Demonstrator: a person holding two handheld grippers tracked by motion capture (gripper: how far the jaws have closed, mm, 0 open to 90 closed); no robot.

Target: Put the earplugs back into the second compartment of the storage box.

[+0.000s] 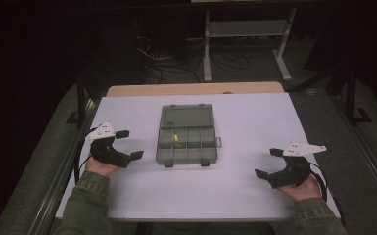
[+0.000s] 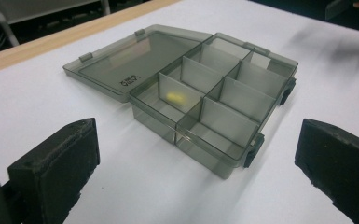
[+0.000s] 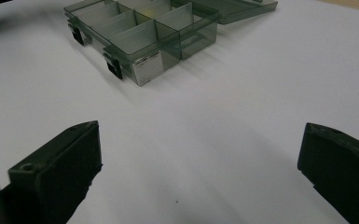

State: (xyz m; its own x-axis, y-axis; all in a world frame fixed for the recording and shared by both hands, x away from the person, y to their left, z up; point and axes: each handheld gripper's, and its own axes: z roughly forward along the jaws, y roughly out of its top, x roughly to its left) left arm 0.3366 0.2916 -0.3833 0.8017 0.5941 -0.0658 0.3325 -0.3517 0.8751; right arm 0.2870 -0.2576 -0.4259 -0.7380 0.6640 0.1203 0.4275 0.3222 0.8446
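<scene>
White counter point(image 1: 235, 191) carries a smoky compartment box point(image 1: 187, 145) at centre, lid laid flat open behind. Small yellow item point(image 1: 176, 141) sits in one middle cell. Left hand-held gripper point(image 1: 126, 144) and right hand-held gripper point(image 1: 267, 162): both spread wide, empty, flanking the box, well apart.

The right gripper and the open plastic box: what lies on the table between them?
Nothing: between the right gripper and the box the white table is bare, as the high view and right gripper view show.
</scene>
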